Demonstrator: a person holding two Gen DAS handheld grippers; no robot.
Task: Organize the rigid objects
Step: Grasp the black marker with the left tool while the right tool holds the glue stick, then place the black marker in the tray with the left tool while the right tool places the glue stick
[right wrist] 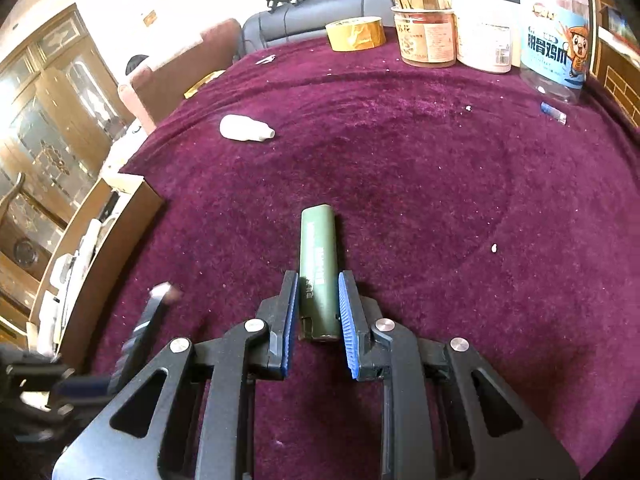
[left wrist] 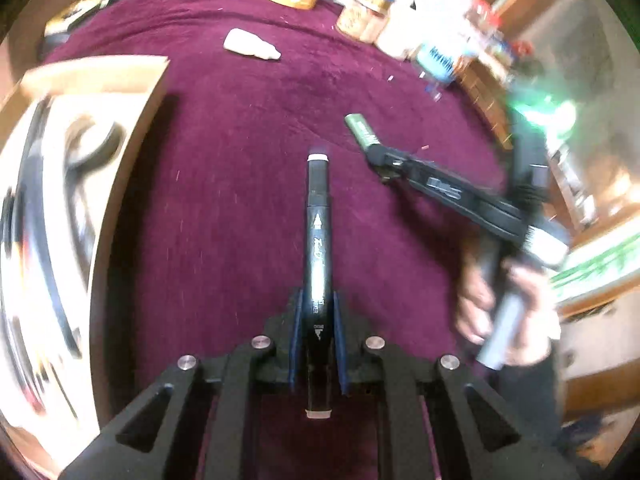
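Observation:
My left gripper [left wrist: 318, 304] is shut on a black marker [left wrist: 318, 216] with a white tip, which points forward above the maroon cloth [left wrist: 248, 184]. To its right, a hand holds my right gripper [left wrist: 378, 154], which is shut on a green cylindrical stick [left wrist: 360, 128]. In the right wrist view the same green stick [right wrist: 318, 260] sits lengthwise between the blue pads [right wrist: 291, 312] of the right gripper [right wrist: 318, 284], just over the cloth. The marker's blurred tip [right wrist: 162, 292] shows at lower left there.
An open cardboard box [left wrist: 124, 80] holding several items stands at the left table edge. A white bottle [right wrist: 244, 128] lies on its side further back. A tape roll [right wrist: 356, 34], jars [right wrist: 426, 36] and a blue-labelled tub [right wrist: 554, 48] line the far edge, with a small blue item [right wrist: 554, 113] nearby.

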